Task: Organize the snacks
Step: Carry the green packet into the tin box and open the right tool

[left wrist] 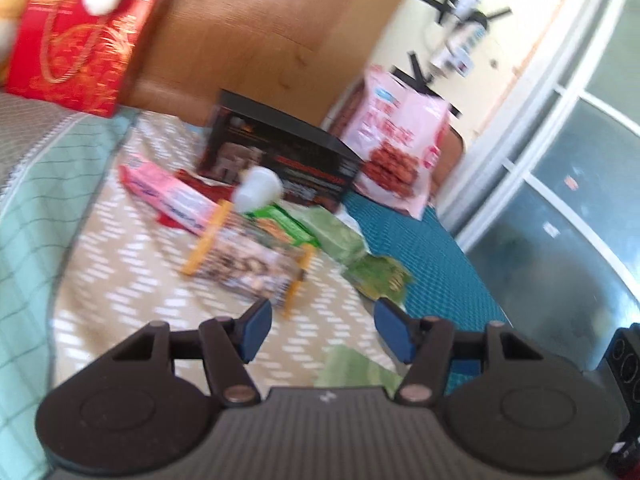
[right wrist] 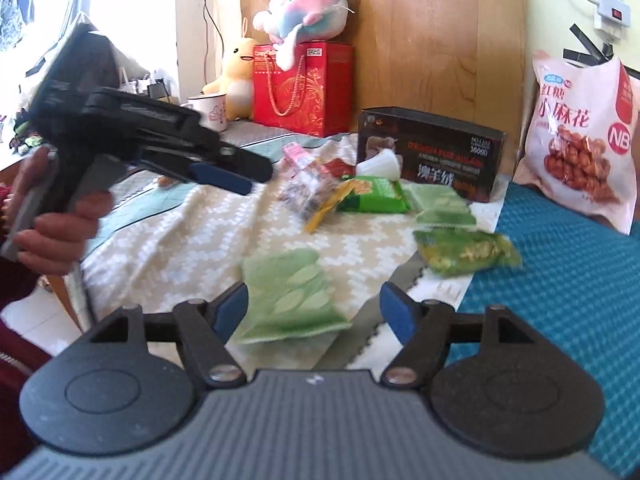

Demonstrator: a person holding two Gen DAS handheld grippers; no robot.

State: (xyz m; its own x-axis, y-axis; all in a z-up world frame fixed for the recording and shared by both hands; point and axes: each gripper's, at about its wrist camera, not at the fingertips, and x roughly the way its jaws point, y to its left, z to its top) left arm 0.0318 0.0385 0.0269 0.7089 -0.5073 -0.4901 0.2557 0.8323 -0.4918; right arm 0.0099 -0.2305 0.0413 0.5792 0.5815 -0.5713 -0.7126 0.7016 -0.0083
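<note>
Snack packets lie scattered on a cream patterned blanket (right wrist: 192,240). My right gripper (right wrist: 314,300) is open low over a pale green packet (right wrist: 292,296) that lies flat between its fingers, the pads clear of it. Beyond are a green bag with yellow print (right wrist: 468,252), a bright green packet (right wrist: 372,194), a clear nut packet with yellow ends (right wrist: 308,196) and a pink packet (right wrist: 298,154). My left gripper (left wrist: 322,320) is open and empty above the blanket, short of the nut packet (left wrist: 244,264). In the right wrist view a hand holds the left gripper (right wrist: 248,180) at the left.
A black box (right wrist: 432,152) stands behind the packets, with a white object (right wrist: 380,164) against it. A large pink snack bag (right wrist: 580,140) leans at the right over a teal mat (right wrist: 560,300). A red gift bag (right wrist: 304,88) and plush toys sit by the wooden headboard.
</note>
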